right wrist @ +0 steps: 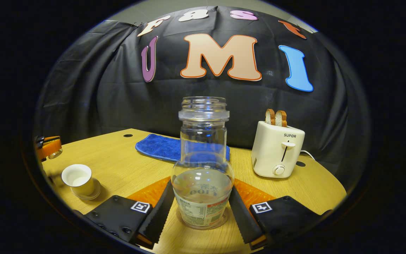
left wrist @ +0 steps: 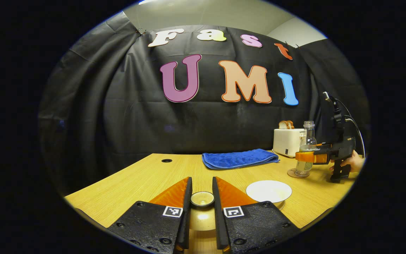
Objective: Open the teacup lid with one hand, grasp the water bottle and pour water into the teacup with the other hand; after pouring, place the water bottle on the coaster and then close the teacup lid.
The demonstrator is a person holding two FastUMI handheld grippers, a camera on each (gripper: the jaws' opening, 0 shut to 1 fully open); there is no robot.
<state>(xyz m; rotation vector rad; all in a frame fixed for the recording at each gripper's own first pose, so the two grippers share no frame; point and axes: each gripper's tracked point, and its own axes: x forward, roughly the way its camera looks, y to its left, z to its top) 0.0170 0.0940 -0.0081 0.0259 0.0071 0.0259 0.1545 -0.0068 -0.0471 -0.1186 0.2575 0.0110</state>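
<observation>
My left hand-held gripper (left wrist: 202,197) has its two fingers closed on the knob of the teacup lid (left wrist: 202,199), holding it above the wooden surface (left wrist: 143,180), clear of the cup. The teacup (right wrist: 77,179) stands open on its saucer (right wrist: 91,193) at the left of the right gripper view, a white interior showing; whether it holds water I cannot tell. My right hand-held gripper (right wrist: 201,197) brackets the lower body of the water bottle (right wrist: 203,165) — both fingers lie against its sides. The bottle is upright, uncapped, partly filled. In the left gripper view it rests on the round coaster (left wrist: 296,173), with my hand (left wrist: 351,162) behind that gripper's handle. Beyond the bottle lies a folded blue towel (left wrist: 240,158); to its right stands a white toaster (right wrist: 277,150) with two slices of bread (right wrist: 276,118) in the slots — both near the back edge, well apart from the teacup.
</observation>
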